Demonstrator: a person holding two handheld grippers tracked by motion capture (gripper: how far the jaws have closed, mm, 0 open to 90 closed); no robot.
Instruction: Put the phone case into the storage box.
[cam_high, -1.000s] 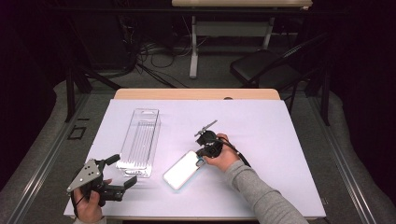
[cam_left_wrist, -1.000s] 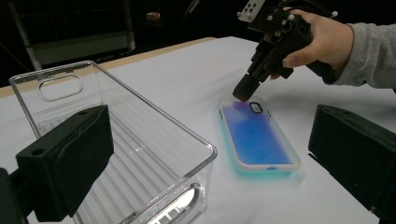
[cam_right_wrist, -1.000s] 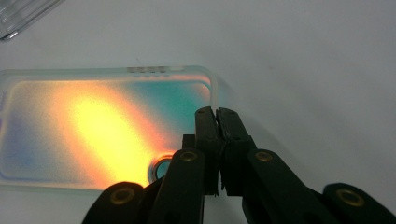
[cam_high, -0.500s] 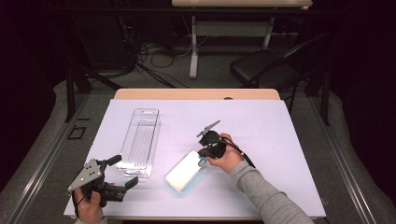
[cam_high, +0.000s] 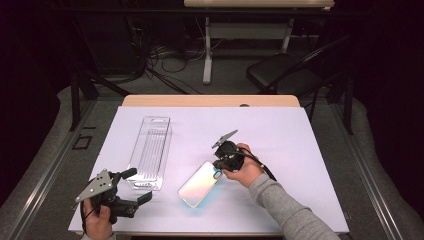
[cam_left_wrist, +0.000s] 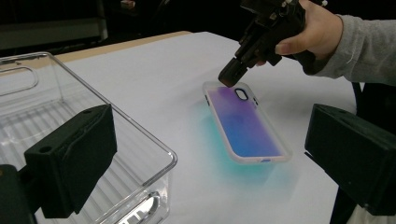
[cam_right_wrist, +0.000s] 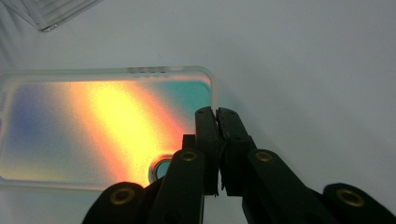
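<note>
Nearest, the left gripper is held at the table's near-left corner, jaws spread apart with nothing between them, resting just short of the clear plastic tray. Seen from the left gripper view, the tray's near corner is right ahead of the jaws. Further in, the phone case is laid flat on the white table cover, iridescent, camera-hole end toward the right hand. The right gripper is pinched on the case's edge by the camera hole; jaws are clamped tight together around the thin rim. Beyond, a wooden table edge and a dark chair are seen.
</note>
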